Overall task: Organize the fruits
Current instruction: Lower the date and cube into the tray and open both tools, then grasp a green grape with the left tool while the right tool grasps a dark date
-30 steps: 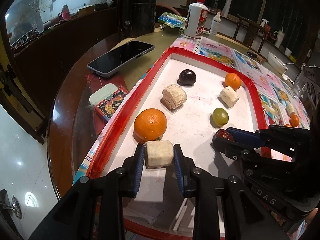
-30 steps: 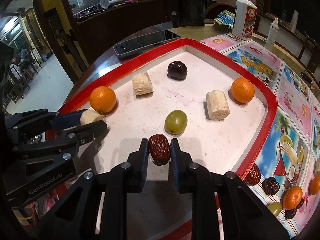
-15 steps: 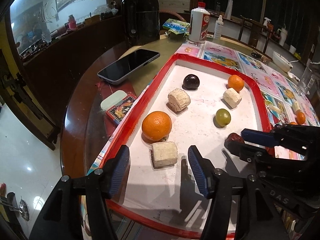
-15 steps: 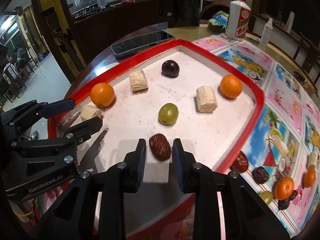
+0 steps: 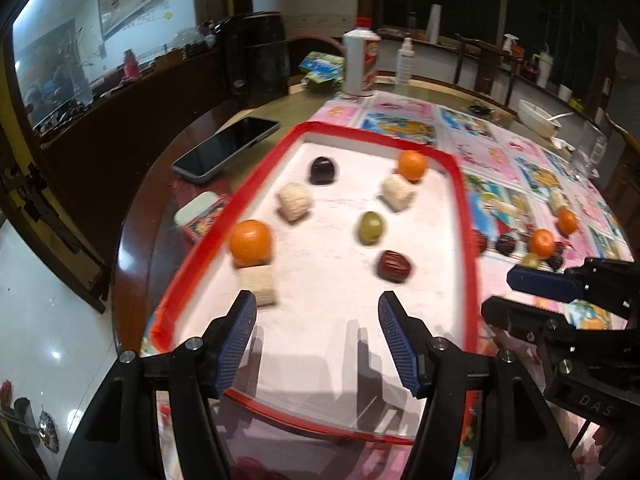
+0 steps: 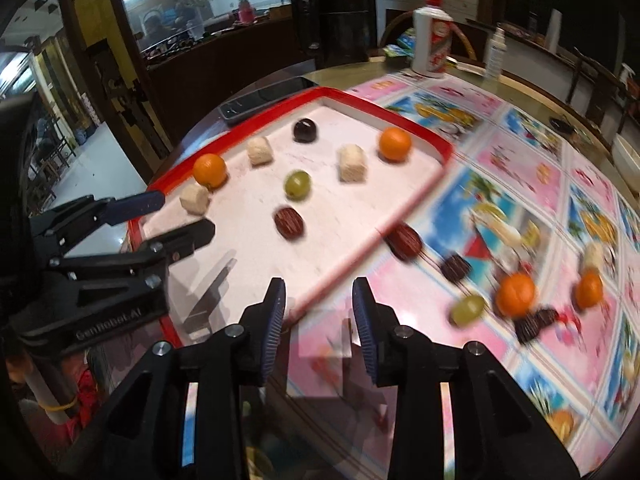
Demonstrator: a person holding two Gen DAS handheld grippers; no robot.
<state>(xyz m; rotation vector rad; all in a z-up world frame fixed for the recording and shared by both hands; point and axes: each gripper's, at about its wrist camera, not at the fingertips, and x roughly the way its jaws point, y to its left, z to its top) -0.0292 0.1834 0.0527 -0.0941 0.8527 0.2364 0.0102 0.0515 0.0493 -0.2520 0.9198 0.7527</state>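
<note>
Red-rimmed tray (image 5: 466,216) already holds eight fruits, and with both our left gripper (image 5: 318,330) and right gripper (image 6: 319,314) jaws open and empty, we judge the next move is fetching the loose date (image 6: 405,242) off the surface.

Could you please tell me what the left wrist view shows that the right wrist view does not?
Only the left wrist view shows the small box lying beside the tray. Only the right wrist view shows a striped dark fruit clearly below the loose orange. Both show the red tray, the phone, and both open grippers: left, right.
</note>
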